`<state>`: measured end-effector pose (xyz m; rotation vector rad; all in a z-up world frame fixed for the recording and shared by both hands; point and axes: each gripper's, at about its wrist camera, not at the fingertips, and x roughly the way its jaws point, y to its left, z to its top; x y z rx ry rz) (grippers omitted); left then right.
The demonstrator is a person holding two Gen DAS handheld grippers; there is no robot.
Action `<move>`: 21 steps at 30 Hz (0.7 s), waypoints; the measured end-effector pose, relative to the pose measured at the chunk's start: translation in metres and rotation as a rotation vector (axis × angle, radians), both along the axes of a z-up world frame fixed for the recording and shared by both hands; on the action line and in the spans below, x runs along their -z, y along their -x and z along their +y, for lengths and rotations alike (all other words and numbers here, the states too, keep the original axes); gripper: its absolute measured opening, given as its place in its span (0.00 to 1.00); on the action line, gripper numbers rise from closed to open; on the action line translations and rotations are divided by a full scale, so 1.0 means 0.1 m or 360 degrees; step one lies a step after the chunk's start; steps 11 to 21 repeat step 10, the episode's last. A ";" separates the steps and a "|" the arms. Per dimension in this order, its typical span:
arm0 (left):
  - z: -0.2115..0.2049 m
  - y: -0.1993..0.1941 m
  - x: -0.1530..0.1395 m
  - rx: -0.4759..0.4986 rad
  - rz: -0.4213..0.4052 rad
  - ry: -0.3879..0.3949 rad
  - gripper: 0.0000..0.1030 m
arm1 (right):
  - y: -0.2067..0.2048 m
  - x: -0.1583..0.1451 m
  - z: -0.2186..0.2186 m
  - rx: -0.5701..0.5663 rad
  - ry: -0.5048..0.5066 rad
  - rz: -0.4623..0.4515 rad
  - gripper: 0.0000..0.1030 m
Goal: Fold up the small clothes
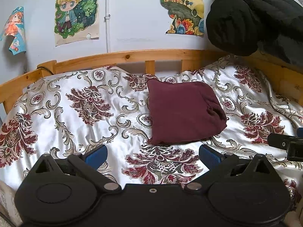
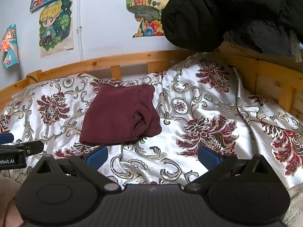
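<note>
**Both grippers wide and empty, folded garment on the bed ahead**

Left gripper [image 1: 153, 154]: blue-padded fingers [image 1: 96, 154] spread far apart, nothing between them. Held low over the bedspread [image 1: 75, 102], clear of the cloth. Right gripper [image 2: 153, 154]: same stance, fingers [image 2: 208, 155] wide, nothing held, also above the bedspread and touching nothing.

Each tool shows in the other's camera. In the left wrist view the right gripper's black body pokes in at 3 o'clock at the frame edge. In the right wrist view the left gripper sits at 9 o'clock, with partial white lettering on its side.

Maroon garment [image 1: 183, 111]: folded into a rough square, lying flat on the bedspread. From the left gripper it sits at about 1 o'clock, just ahead of the fingertips. From the right gripper it sits at 11 o'clock [image 2: 119, 115]. A bunched fold shows on its right side. Neither gripper touches it.

Bedspread: shiny white with dark red floral and grey scroll pattern, rumpled, more so toward 3 o'clock.

Beyond: wooden bed rail [image 1: 121, 57] along the far edge and right side. Black padded coat [image 2: 217, 11] hanging at 1 to 2 o'clock. Coloured drawings [image 1: 76, 12] taped on the pale wall at 11 to 12 o'clock.
</note>
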<state>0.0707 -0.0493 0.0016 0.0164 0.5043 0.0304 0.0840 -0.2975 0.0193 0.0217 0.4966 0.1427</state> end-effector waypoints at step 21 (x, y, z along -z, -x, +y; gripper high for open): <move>0.00 -0.02 0.01 0.0001 0.0032 -0.0003 0.99 | -0.03 0.06 0.02 0.0015 -0.0012 0.0057 1.00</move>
